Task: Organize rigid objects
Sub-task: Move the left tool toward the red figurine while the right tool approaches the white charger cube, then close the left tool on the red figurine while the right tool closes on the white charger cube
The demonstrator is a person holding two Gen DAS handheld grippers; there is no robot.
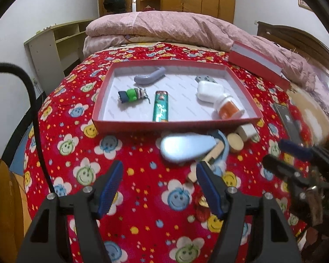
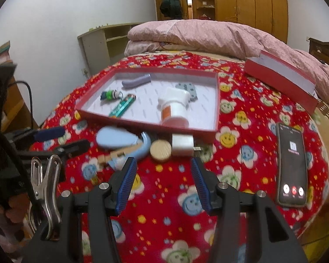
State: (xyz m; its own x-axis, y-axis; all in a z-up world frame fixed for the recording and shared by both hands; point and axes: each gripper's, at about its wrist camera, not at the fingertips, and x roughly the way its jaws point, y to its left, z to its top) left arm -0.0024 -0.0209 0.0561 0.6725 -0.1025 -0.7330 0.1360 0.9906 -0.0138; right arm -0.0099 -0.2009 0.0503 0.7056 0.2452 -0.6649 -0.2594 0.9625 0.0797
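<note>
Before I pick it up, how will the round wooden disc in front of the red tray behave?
The wooden disc lies flat and looks stiff and probably light. Its low rim may be hard to pinch. Set on edge, it would likely roll.

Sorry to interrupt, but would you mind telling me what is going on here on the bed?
A person is sorting small items into a red tray on the bedspread. Both the left gripper and the right gripper are open and empty, hovering before a pile outside the tray: a blue case, a wooden disc and a white cube.
</note>
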